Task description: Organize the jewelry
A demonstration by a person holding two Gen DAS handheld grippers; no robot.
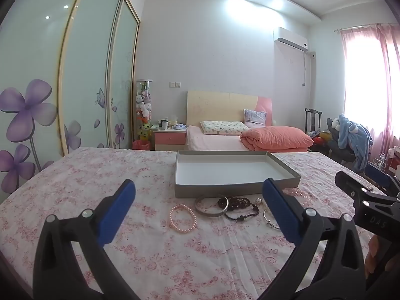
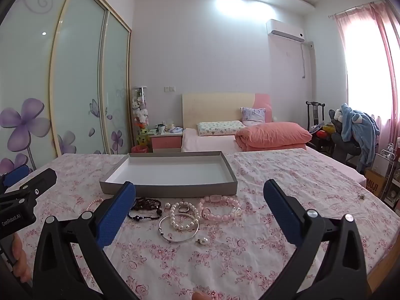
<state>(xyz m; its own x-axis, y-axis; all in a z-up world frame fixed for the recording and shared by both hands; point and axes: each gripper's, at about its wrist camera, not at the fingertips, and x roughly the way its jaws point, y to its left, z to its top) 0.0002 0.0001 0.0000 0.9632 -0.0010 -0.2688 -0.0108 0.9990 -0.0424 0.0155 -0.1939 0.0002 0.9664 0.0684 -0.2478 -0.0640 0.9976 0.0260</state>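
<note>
A shallow grey box (image 1: 232, 190) (image 2: 175, 190) with a white inside lies empty on the floral cloth. Jewelry lies in front of it: a pink pearl bracelet (image 1: 182, 218), a silver bangle (image 1: 211, 206), dark bead bracelets (image 1: 237, 203) (image 2: 146, 204), a thin silver bangle (image 2: 178, 227), a white pearl bracelet (image 2: 184, 216) with a ring (image 2: 184, 208) inside, a chunky pink bead bracelet (image 2: 220, 207) and a pearl earring (image 2: 203, 241). My left gripper (image 1: 198, 190) and right gripper (image 2: 199, 190) are both open and empty, held above the jewelry.
The cloth-covered table (image 1: 100, 175) ends at the right (image 2: 375, 195), where a small ring (image 2: 360, 195) lies near the edge. Behind stand a bed (image 1: 250, 137), a nightstand (image 1: 170, 138), a wardrobe (image 1: 75, 75) and a chair with clothes (image 2: 355, 130).
</note>
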